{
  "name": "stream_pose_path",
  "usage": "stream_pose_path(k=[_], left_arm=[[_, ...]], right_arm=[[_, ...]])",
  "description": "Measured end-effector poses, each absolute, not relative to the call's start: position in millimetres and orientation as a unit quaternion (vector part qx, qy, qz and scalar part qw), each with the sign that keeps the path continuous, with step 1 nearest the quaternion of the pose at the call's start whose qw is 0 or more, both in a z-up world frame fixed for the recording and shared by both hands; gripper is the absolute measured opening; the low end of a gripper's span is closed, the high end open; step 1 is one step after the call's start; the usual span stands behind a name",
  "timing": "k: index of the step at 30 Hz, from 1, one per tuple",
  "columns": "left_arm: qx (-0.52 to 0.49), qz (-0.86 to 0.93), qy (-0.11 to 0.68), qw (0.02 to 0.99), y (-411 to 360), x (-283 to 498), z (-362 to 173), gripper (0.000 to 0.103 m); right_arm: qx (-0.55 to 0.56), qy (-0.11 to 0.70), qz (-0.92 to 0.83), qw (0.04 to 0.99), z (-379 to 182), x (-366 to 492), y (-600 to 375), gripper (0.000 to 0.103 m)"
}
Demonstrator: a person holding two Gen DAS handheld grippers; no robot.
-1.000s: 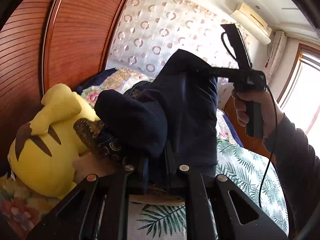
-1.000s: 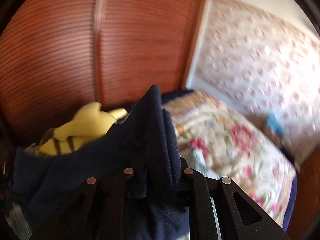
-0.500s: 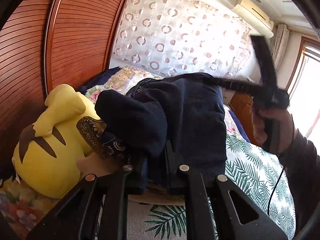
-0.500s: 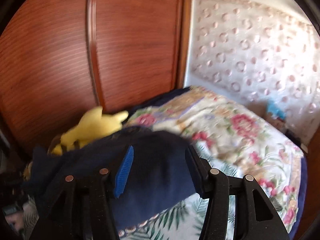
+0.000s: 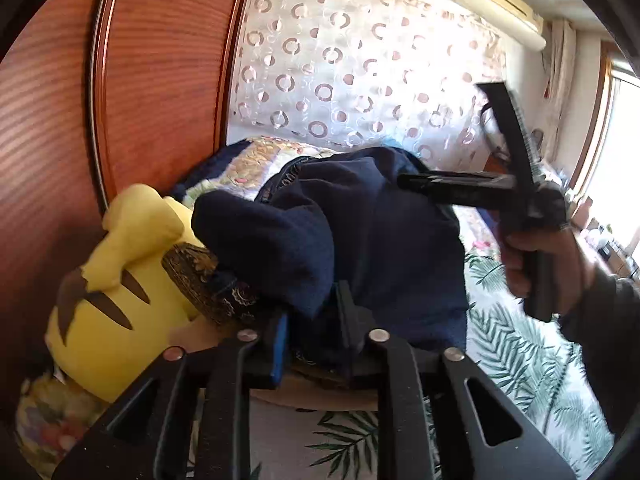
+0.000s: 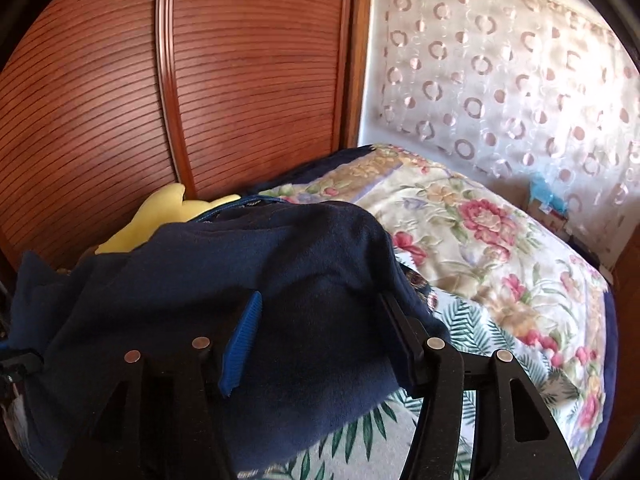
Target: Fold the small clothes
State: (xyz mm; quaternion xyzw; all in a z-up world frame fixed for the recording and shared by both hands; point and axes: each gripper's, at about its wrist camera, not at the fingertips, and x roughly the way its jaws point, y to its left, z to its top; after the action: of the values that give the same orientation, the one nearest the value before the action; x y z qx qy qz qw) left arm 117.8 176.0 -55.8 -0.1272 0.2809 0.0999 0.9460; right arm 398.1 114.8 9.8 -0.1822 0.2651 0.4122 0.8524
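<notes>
A dark navy garment (image 5: pixel 360 232) lies bunched on the bed, over a brown patterned cloth (image 5: pixel 200 276). My left gripper (image 5: pixel 314 320) has its fingers parted a little, with a fold of the garment between them. My right gripper (image 6: pixel 320 320) is open wide, and the garment (image 6: pixel 248 272) lies loose between and under its fingers. In the left wrist view the right gripper (image 5: pixel 412 182) shows from the side at the garment's far right edge, held by a hand (image 5: pixel 536 256).
A yellow plush toy (image 5: pixel 108 288) sits at the left against a reddish wooden headboard (image 5: pixel 140 80). A floral quilt (image 6: pixel 480 240) and a palm-leaf sheet (image 5: pixel 520 360) cover the bed. A circle-patterned curtain (image 6: pixel 500 92) hangs behind.
My right gripper opened and let go of the garment, which dropped from hanging upright to lying on the bed. My left gripper's fingers have parted slightly.
</notes>
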Motion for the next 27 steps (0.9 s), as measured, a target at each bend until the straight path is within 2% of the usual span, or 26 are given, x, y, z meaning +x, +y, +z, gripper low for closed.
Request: stream_pose_path(k=[4,6,7,8,10,12,15,27], left_arm=[[-0.109,0.103,0.275,0.95,170,109,-50,0.043],[-0.096,0.102,0.275,0.951,166,105,-46,0.043],[-0.089,0.101,0.275,0.952,163,102,-44,0.047],[-0.086,0.098,0.272,0.953,160,99,-43,0.052],[-0.081,0.094,0.26,0.957,155,91,-37,0.073],[-0.073,0.089,0.251,0.961,149,83,-31,0.08],[-0.053,0.092,0.247,0.963,139,76,-23,0.086],[-0.029,0.05,0.244,0.968,99,57,-12,0.087]], right_arm=[[-0.164,0.256,0.408,0.861,17,354,82,0.06],[-0.161,0.249,0.406,0.864,19,337,70,0.06],[-0.159,0.248,0.405,0.866,18,328,65,0.06],[-0.157,0.247,0.404,0.867,19,321,60,0.06],[-0.153,0.245,0.399,0.87,18,307,48,0.06],[-0.148,0.243,0.396,0.873,20,293,36,0.06],[-0.139,0.24,0.39,0.878,22,271,16,0.06],[-0.102,0.231,0.354,0.901,25,173,-76,0.061]])
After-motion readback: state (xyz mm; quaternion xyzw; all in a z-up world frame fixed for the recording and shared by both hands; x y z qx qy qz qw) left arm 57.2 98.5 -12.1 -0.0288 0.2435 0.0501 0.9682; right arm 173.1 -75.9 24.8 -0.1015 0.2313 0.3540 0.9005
